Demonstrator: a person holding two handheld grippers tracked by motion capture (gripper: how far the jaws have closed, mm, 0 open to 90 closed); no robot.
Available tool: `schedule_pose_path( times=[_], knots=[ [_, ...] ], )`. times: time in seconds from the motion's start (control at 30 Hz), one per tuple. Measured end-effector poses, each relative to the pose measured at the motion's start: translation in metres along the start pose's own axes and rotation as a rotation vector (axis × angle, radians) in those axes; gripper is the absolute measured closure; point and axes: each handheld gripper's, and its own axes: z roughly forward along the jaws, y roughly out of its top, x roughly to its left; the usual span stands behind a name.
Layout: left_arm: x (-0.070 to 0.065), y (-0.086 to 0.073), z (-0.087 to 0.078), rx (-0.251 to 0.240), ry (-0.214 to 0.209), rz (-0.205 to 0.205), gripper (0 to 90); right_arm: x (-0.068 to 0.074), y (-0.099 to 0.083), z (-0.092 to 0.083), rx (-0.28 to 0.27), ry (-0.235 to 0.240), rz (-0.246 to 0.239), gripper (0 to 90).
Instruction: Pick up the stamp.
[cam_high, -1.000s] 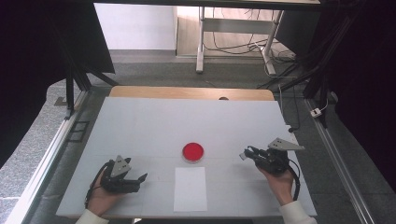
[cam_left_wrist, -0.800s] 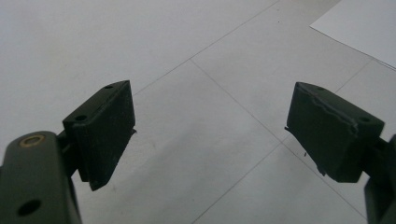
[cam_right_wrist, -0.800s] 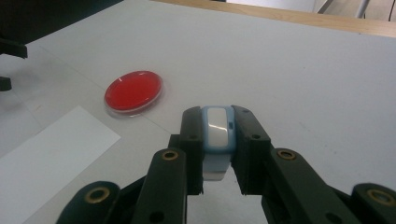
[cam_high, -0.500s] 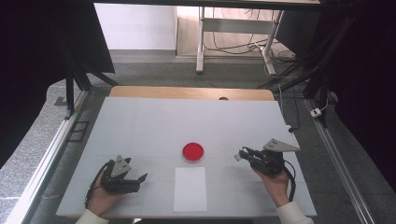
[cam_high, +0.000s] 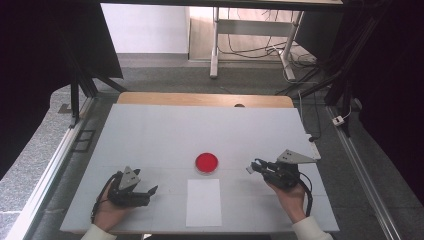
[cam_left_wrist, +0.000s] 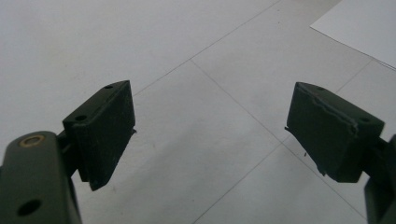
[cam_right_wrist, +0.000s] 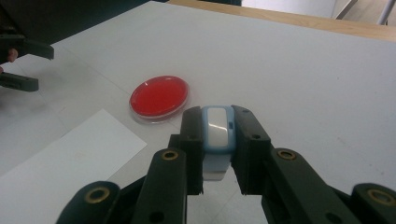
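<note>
On the pale grey table (cam_high: 150, 135), near its middle, sits a shallow round dish (cam_high: 206, 162) of clear plastic, its rim glossy and its inside filled edge to edge with a flat, smooth red layer; in the right gripper view the same dish (cam_right_wrist: 159, 98) shows a thin transparent lip around the red. Just in front of it, toward the person, lies a flat white rectangular sheet (cam_high: 204, 202), matte and unwrinkled, its near edge close to the table's edge.

The right gripper (cam_high: 256, 167) hovers to the right of the dish, pointing toward it, and its jaws are clamped on a small object (cam_right_wrist: 218, 135): a rounded oblong piece with a light blue rim and a white, slightly shiny face, held upright between the black pads. The object is near the dish but apart from it.

The left gripper (cam_high: 150, 191) rests low at the table's near left, well apart from the dish, its matte black, blocky jaws spread wide with nothing between them; the left gripper view shows bare tabletop with thin seam lines.
</note>
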Motion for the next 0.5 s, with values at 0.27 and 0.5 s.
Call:
schedule_pose_path(
  times=[0.27, 0.5],
  knots=[
    [-0.0001, 0.0, 0.0, 0.001, 0.002, 0.001, 15.8, 0.0044, -0.0008, 0.0032, -0.006, 0.01, -0.007, 74.8],
    [-0.0001, -0.0001, 0.0, 0.002, 0.001, 0.002, 15.8, 0.0092, -0.0011, 0.0066, -0.01, 0.025, -0.015, 74.8]
  ],
)
